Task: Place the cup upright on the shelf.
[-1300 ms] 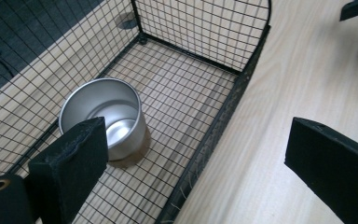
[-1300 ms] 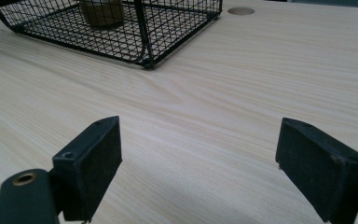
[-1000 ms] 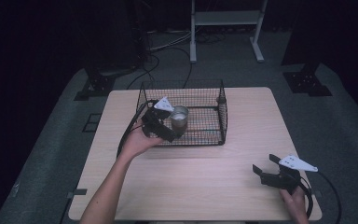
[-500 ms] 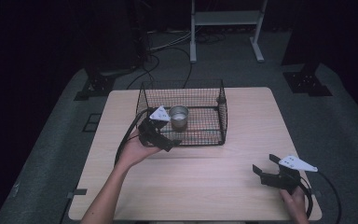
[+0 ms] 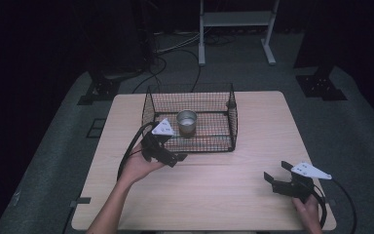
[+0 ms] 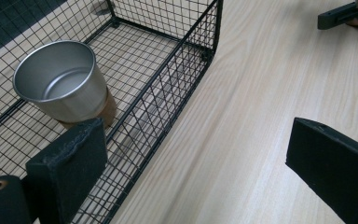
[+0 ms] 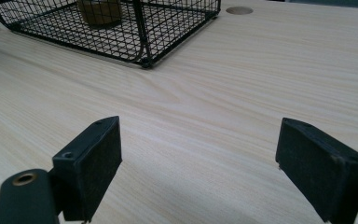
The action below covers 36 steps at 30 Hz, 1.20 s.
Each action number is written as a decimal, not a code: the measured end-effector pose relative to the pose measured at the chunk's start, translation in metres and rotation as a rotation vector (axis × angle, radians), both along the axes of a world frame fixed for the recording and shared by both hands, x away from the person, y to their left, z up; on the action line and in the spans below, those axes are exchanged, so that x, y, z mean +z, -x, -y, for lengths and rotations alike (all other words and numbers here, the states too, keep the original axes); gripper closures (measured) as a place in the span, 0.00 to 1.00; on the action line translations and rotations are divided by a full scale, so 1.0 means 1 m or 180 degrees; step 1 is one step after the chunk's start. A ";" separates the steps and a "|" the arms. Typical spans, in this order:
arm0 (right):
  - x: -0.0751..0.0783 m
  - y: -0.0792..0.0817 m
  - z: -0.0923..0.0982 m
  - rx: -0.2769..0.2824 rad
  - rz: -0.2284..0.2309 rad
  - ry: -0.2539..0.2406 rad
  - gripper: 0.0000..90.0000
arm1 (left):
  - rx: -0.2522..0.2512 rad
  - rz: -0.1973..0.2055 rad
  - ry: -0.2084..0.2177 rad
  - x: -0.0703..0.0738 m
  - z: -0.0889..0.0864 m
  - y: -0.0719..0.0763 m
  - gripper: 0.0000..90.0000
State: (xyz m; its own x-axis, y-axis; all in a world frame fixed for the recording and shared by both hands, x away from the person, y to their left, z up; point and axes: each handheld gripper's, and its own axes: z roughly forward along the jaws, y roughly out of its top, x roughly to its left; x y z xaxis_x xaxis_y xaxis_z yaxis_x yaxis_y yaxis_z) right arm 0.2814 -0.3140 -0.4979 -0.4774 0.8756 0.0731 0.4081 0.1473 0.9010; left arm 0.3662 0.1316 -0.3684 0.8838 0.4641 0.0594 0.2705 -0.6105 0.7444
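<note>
Dark room, pale wood counter (image 5: pixel 214 195), and your black wire basket (image 5: pixel 195 122) sits at the back middle with the steel cup (image 5: pixel 186 122) upright inside it. Big change: your left gripper (image 5: pixel 168 157) has pulled back out of the basket to just in front of it, so the cup looks dropped off. Jaws wide apart, empty. Right gripper (image 5: pixel 278 176) rests near the front right corner, jaws also apart, holding nothing.
</note>
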 end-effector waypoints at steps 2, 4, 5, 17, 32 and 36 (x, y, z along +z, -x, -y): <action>0.000 0.000 0.000 0.0000 -0.0002 -0.0001 0.15 | 0.0002 0.0016 -0.0020 -0.001 -0.002 0.002 0.05; 0.000 0.000 0.000 -0.0001 -0.0003 0.0002 0.15 | 0.0007 0.0007 -0.0005 -0.002 -0.004 0.004 0.05; 0.000 0.000 0.000 -0.0001 -0.0003 0.0004 0.15 | 0.0008 0.0008 -0.0001 -0.003 -0.006 0.005 0.05; 0.000 0.000 0.000 -0.0006 -0.0003 0.0014 0.15 | 0.0036 -0.0016 0.0027 -0.013 -0.018 0.017 0.05; 0.000 0.000 0.000 -0.0009 -0.0009 0.0016 0.15 | 0.0061 0.0002 0.0150 -0.020 -0.033 0.037 0.04; 0.000 0.000 -0.001 -0.0011 -0.0010 0.0020 0.15 | 0.0085 -0.0002 0.0165 -0.023 -0.037 0.042 0.04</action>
